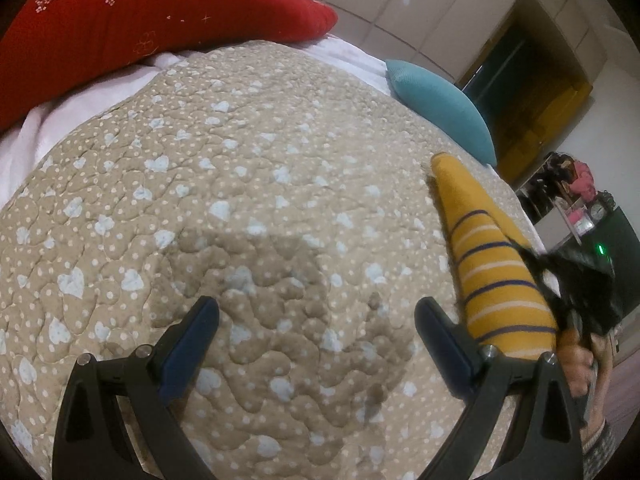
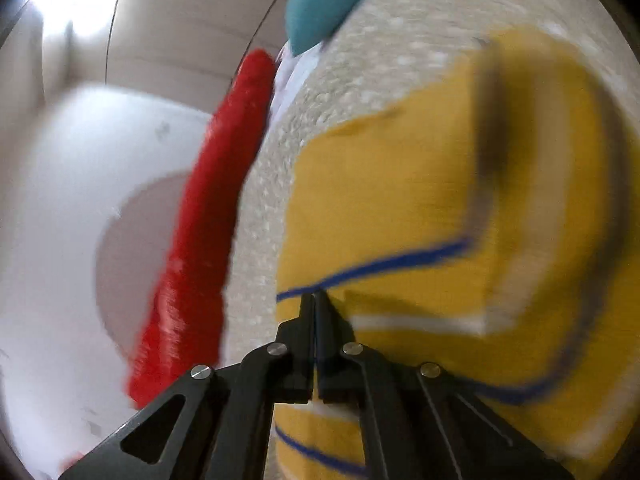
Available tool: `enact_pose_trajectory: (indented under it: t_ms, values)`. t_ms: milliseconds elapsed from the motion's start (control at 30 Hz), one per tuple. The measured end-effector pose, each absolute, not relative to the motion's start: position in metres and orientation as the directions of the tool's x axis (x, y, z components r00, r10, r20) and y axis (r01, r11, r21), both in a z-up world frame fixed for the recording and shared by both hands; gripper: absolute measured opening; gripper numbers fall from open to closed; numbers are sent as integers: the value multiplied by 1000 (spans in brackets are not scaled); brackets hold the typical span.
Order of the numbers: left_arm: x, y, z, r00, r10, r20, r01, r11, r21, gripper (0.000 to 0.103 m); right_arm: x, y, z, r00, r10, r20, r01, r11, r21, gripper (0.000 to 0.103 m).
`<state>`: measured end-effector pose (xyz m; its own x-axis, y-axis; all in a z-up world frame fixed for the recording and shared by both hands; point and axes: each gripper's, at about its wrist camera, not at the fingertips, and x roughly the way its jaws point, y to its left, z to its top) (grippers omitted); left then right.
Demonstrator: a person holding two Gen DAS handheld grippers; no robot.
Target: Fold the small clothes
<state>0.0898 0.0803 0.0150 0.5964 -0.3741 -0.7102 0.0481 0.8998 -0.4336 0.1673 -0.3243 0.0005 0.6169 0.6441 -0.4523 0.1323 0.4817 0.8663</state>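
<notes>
**Striped garment pinched at the quilt's edge**

Your right gripper (image 2: 314,300) has its jaws pressed together on the edge of the yellow striped garment (image 2: 420,200), at a blue stripe; that view is blurred. The garment lies on the quilt (image 1: 240,200), near its right side, below the teal cushion (image 1: 440,108). Your left gripper (image 1: 316,320) hovers over bare quilt just left of the garment, its jaws spread wide and holding nothing. The red pillow (image 1: 140,12) rests at the quilt's far edge, well apart from the garment.
</notes>
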Motion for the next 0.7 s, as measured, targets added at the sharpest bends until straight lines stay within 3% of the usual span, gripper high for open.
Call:
enact_pose_trajectory:
  t_ms: [400, 500, 533, 567, 600, 633, 700]
  values:
    - [86, 79, 12, 617, -347, -706, 52, 913, -404, 98, 54, -396, -36, 643, 648, -408, 186, 385, 904, 0]
    - [86, 79, 12, 616, -345, -709, 51, 915, -401, 98, 31, -400, -19, 634, 590, -501, 225, 479, 849, 0]
    - [87, 77, 11, 615, -341, -711, 51, 917, -396, 98, 26, -397, -9, 635, 564, -528, 230, 514, 826, 4]
    - [87, 77, 11, 614, -337, -714, 52, 920, -390, 98, 22, -394, 5, 642, 528, -557, 235, 556, 797, 16]
    - [87, 75, 11, 613, -330, -718, 53, 924, -379, 99, 20, -389, 20, 652, 491, -577, 229, 598, 768, 39]
    - [87, 73, 11, 612, -320, -724, 53, 929, -365, 99, 21, -382, 36, 669, 470, -575, 200, 631, 750, 54]
    - [88, 69, 11, 611, -303, -731, 56, 938, -341, 99, 30, -365, 66, 698, 467, -543, 124, 667, 734, 54]
